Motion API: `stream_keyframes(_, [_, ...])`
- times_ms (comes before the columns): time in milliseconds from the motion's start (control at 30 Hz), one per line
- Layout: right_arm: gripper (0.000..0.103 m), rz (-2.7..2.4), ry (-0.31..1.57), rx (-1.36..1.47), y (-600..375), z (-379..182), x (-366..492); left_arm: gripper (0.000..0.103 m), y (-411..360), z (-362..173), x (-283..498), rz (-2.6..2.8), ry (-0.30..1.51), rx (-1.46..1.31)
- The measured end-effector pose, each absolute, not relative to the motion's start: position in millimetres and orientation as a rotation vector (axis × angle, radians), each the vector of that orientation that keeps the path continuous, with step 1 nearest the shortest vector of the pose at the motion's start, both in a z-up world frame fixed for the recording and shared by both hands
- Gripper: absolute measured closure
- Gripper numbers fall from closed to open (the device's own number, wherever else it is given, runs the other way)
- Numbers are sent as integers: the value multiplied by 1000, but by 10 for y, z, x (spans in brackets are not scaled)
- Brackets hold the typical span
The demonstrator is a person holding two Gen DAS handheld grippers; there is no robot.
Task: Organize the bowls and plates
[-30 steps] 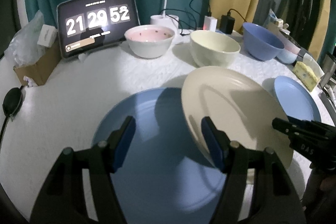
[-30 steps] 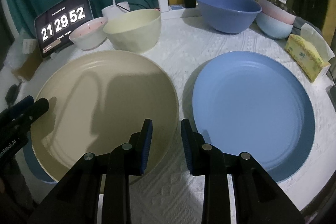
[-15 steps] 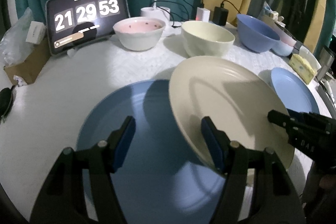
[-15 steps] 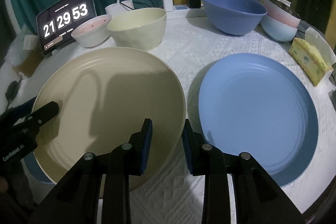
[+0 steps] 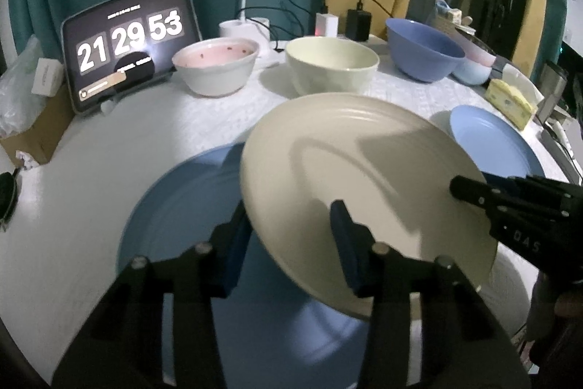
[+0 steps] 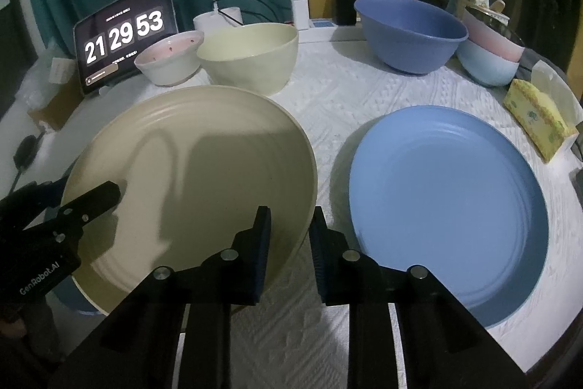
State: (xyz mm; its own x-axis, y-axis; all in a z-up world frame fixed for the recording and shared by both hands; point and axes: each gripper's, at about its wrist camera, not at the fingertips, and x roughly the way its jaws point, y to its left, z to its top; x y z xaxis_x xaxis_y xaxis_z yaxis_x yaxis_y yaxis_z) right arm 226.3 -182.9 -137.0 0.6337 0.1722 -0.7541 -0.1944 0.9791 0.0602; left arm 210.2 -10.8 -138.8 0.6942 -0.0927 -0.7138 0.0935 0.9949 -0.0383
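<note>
A cream plate (image 5: 346, 163) lies tilted, its left part resting on a blue plate (image 5: 182, 206). My left gripper (image 5: 289, 239) straddles the cream plate's near-left rim: one finger is outside and below it, the other above its inner face. Its jaws are closing and the pads are still off the plate. My right gripper (image 6: 291, 236) straddles the same plate's (image 6: 189, 170) right rim with closing jaws and a small gap left. A second blue plate (image 6: 448, 199) lies flat to the right.
Along the back stand a pink-lined white bowl (image 5: 216, 68), a cream bowl (image 5: 331, 68), a dark blue bowl (image 5: 422, 50) and stacked pink and pale blue bowls (image 6: 488, 57). A tablet clock (image 5: 127, 42), chargers with cables and a yellow tissue pack (image 6: 539, 119) line the table edges.
The left jaws have narrowed around the cream plate's rim and the left gripper has shifted a little. The right jaws have narrowed slightly. The plates lie as before.
</note>
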Motion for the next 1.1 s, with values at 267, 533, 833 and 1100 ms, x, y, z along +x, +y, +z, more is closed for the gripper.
stream_keyframes(267, [81, 214, 842, -22, -1861, -1319, 2237, 62, -119, -1352, 2075, -99, 791, 8])
stream_keyframes(533, [81, 214, 814, -17, -1916, -1235, 2212, 62, -174, -1266, 2045, -100, 772, 22])
stream_keyframes(833, [81, 210, 796, -1, -2029, -1176, 2185, 62, -302, -1189, 2034, -105, 761, 39])
stream_keyframes(1100, [81, 207, 784, 22, -2204, -1148, 2163, 62, -479, -1147, 2013, -112, 759, 62])
